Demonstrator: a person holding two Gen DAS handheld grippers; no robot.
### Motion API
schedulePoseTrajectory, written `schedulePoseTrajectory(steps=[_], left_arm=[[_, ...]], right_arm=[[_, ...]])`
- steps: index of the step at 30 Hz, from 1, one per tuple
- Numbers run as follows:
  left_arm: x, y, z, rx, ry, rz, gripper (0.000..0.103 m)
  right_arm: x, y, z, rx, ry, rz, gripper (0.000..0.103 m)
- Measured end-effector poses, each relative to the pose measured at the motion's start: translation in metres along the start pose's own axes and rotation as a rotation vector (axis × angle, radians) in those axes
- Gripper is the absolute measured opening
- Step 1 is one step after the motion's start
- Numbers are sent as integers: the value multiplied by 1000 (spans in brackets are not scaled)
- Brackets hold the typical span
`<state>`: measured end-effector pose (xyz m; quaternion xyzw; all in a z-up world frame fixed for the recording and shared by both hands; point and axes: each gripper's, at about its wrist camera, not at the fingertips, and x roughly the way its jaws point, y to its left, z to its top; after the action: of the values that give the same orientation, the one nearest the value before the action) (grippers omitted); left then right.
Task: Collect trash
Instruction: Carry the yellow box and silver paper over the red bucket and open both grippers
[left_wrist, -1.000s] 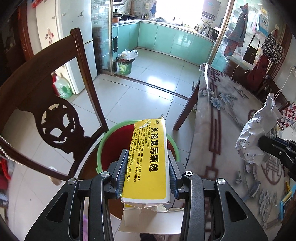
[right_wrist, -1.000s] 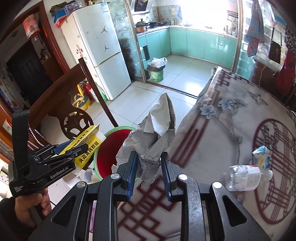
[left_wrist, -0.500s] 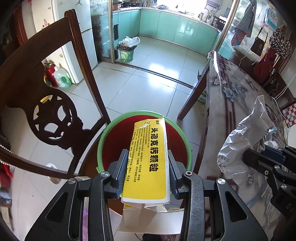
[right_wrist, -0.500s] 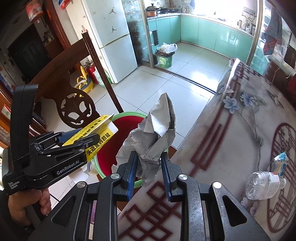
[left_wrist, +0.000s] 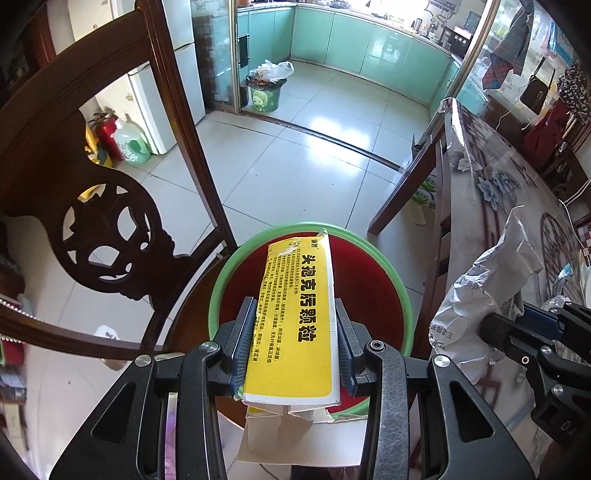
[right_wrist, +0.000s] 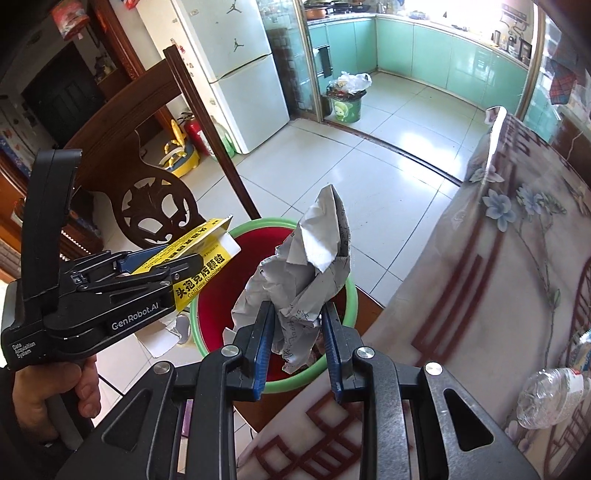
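A red bin with a green rim (left_wrist: 221, 280) (right_wrist: 351, 295) stands on a dark wooden chair beside the table. My left gripper (left_wrist: 295, 332) (right_wrist: 162, 266) is shut on a flattened yellow medicine box (left_wrist: 299, 314) (right_wrist: 199, 258), held right over the bin's mouth. My right gripper (right_wrist: 297, 325) (left_wrist: 517, 314) is shut on a crumpled sheet of white paper (right_wrist: 314, 266) (left_wrist: 480, 288), held above the bin's near rim, to the right of the box.
The chair's carved back (left_wrist: 110, 229) rises left of the bin. A table with a floral cloth (right_wrist: 517, 258) lies to the right, with a clear plastic bottle (right_wrist: 550, 391) on it. A small green bin with a bag (left_wrist: 264, 92) stands at the kitchen doorway.
Both grippers have come lower and closer to the red bin with the box and the paper in them. The bin looks larger in both views now.
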<state>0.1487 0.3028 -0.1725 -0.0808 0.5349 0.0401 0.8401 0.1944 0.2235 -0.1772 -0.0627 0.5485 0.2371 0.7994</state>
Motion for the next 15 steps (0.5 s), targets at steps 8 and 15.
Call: schedulePoseTrajectory(steps=[8, 15], left_arm=[[12, 11, 1, -40, 33, -1, 37], [12, 13, 6, -51, 28, 3, 45]], right_arm=[[18, 13, 13, -84, 33, -10, 22], [18, 16, 14, -105, 29, 4, 31]])
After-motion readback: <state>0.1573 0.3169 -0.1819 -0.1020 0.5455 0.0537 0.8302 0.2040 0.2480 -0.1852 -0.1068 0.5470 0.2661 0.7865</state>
